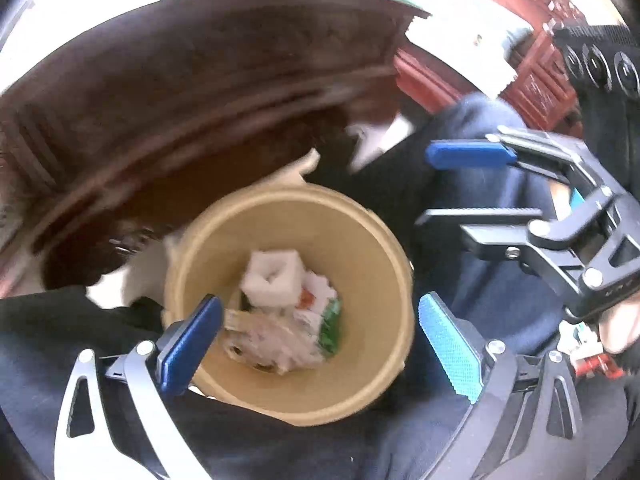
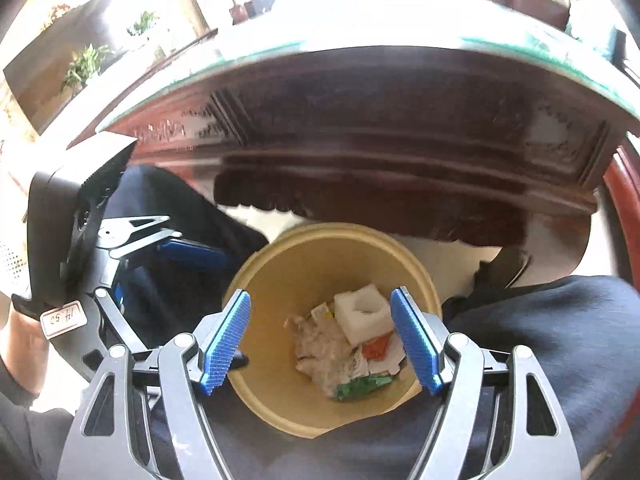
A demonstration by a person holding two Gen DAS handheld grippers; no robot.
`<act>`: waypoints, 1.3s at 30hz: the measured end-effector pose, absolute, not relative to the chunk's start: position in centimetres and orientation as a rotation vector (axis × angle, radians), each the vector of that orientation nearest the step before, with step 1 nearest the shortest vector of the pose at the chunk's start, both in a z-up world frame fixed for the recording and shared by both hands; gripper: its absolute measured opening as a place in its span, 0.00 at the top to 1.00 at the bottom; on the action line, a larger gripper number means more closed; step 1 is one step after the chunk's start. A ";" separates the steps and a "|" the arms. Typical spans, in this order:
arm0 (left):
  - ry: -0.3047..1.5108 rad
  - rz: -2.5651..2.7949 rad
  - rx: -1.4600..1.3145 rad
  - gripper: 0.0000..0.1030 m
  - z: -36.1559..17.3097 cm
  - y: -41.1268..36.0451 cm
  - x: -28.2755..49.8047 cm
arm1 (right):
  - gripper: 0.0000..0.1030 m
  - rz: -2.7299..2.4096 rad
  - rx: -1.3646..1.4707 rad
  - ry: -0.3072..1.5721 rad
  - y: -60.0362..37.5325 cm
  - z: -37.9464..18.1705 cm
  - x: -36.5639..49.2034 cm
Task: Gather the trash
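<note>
Above the round tan plastic bin [image 2: 332,264], the right gripper [image 2: 322,344] and left gripper [image 1: 320,344] are held spread, nothing gripped. Crumpled wrappers [image 2: 340,364] and a white foam block [image 2: 362,312] are seen at the bin's bottom.

i see a tan bin [image 2: 316,264] with a smooth, matt wall that looks like plastic. in it lie a white foam block [image 2: 362,312] with a soft, grainy face, crumpled paper [image 2: 320,350] and a glossy green wrapper [image 2: 360,384]. my right gripper [image 2: 320,348] has matt grey arms that look like metal, and its pads [image 2: 224,344] are blue with a rough, dotted texture. the left gripper [image 1: 320,340] has pads with the same finish. the far table [image 2: 380,120] is dark carved wood with a sheen, under a shiny glass top. dark blue trousers [image 2: 560,332] look like soft matt cloth.
</note>
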State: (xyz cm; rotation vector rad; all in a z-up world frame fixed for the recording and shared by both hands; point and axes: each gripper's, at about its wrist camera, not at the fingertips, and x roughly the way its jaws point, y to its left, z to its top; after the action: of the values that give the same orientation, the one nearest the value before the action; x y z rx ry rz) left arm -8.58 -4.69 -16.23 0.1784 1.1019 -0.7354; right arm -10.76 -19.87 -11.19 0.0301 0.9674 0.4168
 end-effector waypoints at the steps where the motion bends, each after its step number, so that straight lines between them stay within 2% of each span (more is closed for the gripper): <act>1: 1.075 -0.709 0.166 0.05 -15.5 -4.3 -8.6 | 0.31 0.408 0.029 0.948 -19.9 -10.7 -11.0; 4: 0.951 -0.571 0.122 0.05 -12.8 -2.8 -8.3 | 0.31 0.377 0.029 0.869 -20.2 -8.5 -11.5; 14: 0.542 -0.179 0.015 0.04 -3.3 -0.1 -8.2 | 0.10 0.239 0.049 0.573 -21.0 -1.9 -12.0; 22: 0.469 -0.093 -0.101 0.04 -1.4 1.3 -6.3 | 0.08 0.205 0.010 0.464 -20.5 -0.3 -11.6; 30: 0.507 -0.038 -0.083 0.04 -1.5 1.0 -3.8 | 0.08 0.214 0.055 0.509 -21.3 -2.0 -10.2; 39: 0.427 0.051 -0.032 0.04 -0.3 -0.5 -3.7 | 0.08 0.214 0.062 0.550 -21.5 -3.6 -8.3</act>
State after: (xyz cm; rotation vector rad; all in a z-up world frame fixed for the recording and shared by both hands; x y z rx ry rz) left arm -3.74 -0.55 -0.32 -0.0321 0.4268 0.0508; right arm -8.34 -21.52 -3.60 0.0622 0.5495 0.2142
